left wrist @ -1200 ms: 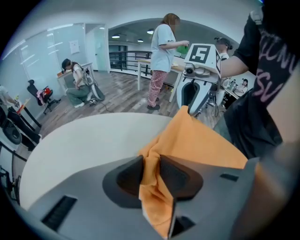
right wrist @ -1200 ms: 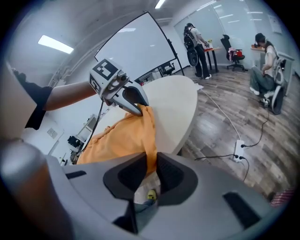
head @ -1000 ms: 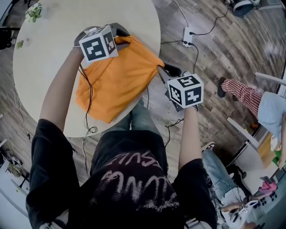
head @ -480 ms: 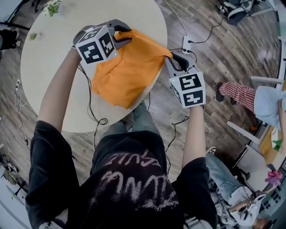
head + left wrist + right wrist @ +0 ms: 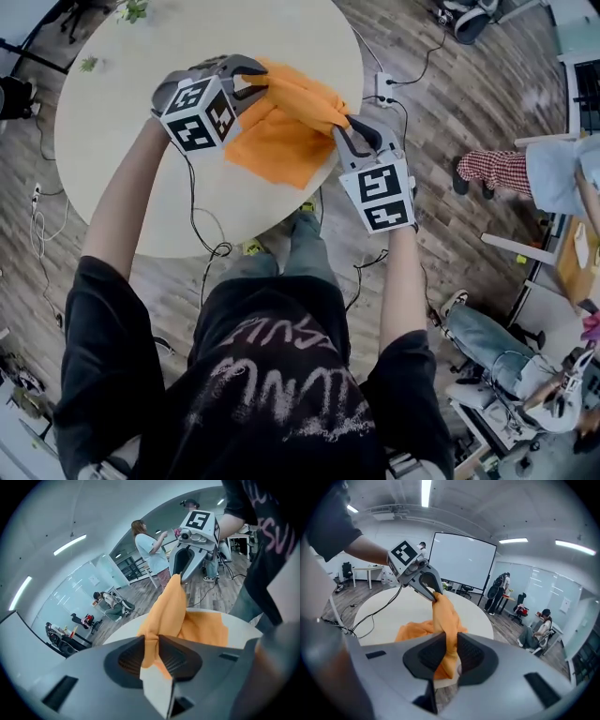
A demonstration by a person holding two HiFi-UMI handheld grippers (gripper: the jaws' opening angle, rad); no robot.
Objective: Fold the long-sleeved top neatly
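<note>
An orange long-sleeved top [image 5: 281,131] is stretched between my two grippers above the round pale table [image 5: 112,169], its upper edge bunched into a rope and the rest hanging onto the tabletop. My left gripper [image 5: 258,75] is shut on one end of the fabric [image 5: 154,620]; its jaws have just been closing on the cloth. My right gripper [image 5: 352,127] is shut on the other end, near the table's right edge. In the right gripper view the cloth [image 5: 445,620] runs from my jaws up to the left gripper [image 5: 433,595]. The left gripper view shows the right gripper [image 5: 180,569] beyond the cloth.
A small plant [image 5: 134,9] sits at the table's far edge. Black cables [image 5: 202,225] trail over the table's near edge. A white power strip [image 5: 384,86] lies on the wood floor to the right. People sit at the right [image 5: 534,178].
Both grippers have risen and moved toward the far side of the table, lifting the orange top. The fabric has drawn up from the near edge and bunched between them.
</note>
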